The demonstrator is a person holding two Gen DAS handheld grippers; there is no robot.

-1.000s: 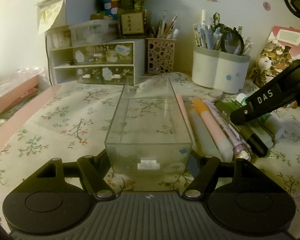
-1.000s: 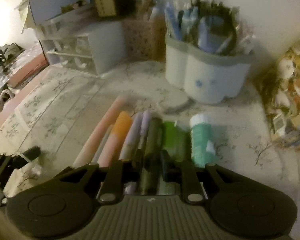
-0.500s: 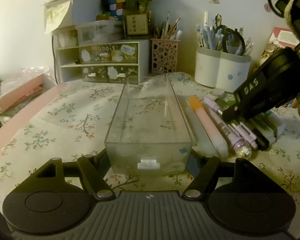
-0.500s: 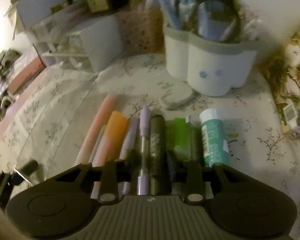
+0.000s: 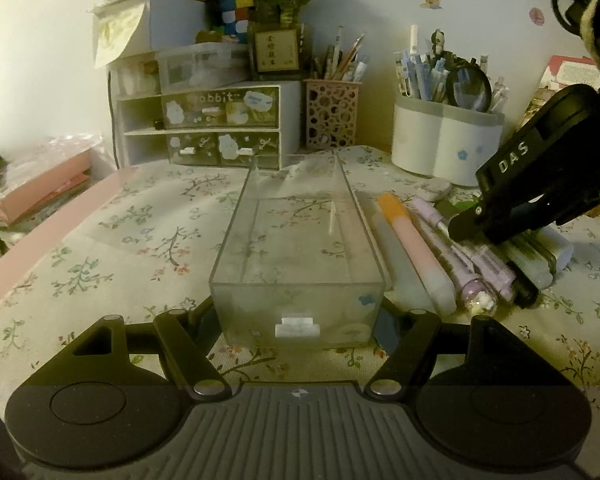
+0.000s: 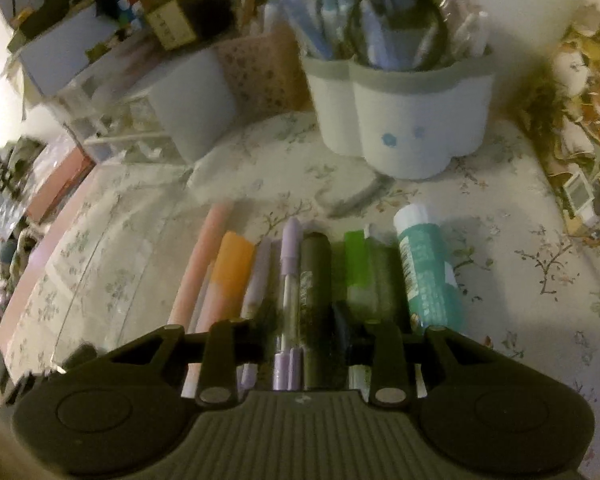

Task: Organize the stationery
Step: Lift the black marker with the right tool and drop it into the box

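A clear plastic drawer [image 5: 296, 240] stands lengthwise on the flowered cloth, and my left gripper [image 5: 296, 314] is shut on its near end, one finger on each side wall. To its right lies a row of pens: an orange-capped pink pen [image 5: 412, 240], lilac pens [image 5: 460, 256] and a dark marker [image 5: 520, 288]. My right gripper [image 6: 304, 320] hangs low over that row, open by a narrow gap. A lilac pen [image 6: 290, 264] and the dark marker [image 6: 316, 272] lie between its fingers. A green highlighter [image 6: 356, 264] and a teal glue stick [image 6: 424, 264] lie just to the right.
A white two-lobed pen holder [image 5: 444, 144] full of pens stands behind the row, with a pink lattice cup [image 5: 332, 116] and a small drawer cabinet [image 5: 204, 128] at the back. A flat white eraser [image 5: 436, 190] lies by the holder. Books lean at the far right [image 6: 580, 80].
The right gripper's jaws have parted a little over the pens and the wrist has rolled. The left gripper's hold on the drawer is unchanged.
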